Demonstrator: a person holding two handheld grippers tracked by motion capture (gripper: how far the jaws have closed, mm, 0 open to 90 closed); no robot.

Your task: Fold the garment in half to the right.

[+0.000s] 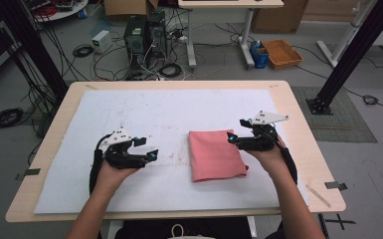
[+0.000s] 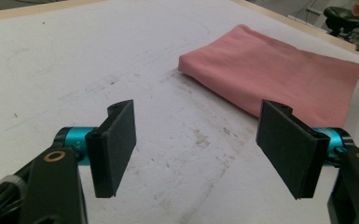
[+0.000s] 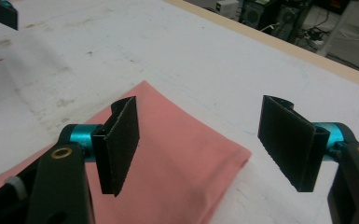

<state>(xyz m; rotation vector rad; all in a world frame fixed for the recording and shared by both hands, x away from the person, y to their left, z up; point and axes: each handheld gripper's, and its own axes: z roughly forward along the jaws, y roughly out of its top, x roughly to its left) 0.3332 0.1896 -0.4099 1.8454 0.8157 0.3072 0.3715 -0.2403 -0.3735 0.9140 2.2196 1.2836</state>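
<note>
Table [image 1: 298, 149]: wooden top under a white sheet, filling the middle of the high view.
Cloth [image 1: 215, 155]: pink, folded, lying flat right of centre.
Right gripper [image 1: 237, 130]: jaws spread, at the cloth's upper right edge.
Left gripper [image 1: 146, 148]: jaws spread, left of centre, apart from the cloth.

Right gripper [image 3: 198, 144] jaws spread wide, above folded pink cloth [image 3: 168, 163] edge. Cloth flat on stained white sheet [image 3: 191, 51]. Wooden table edge [image 3: 279, 44] beyond.

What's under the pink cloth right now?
The folded pink cloth lies flat on the stained white sheet covering the table. Whatever sits beneath its folds is covered; no bulge shows.
</note>
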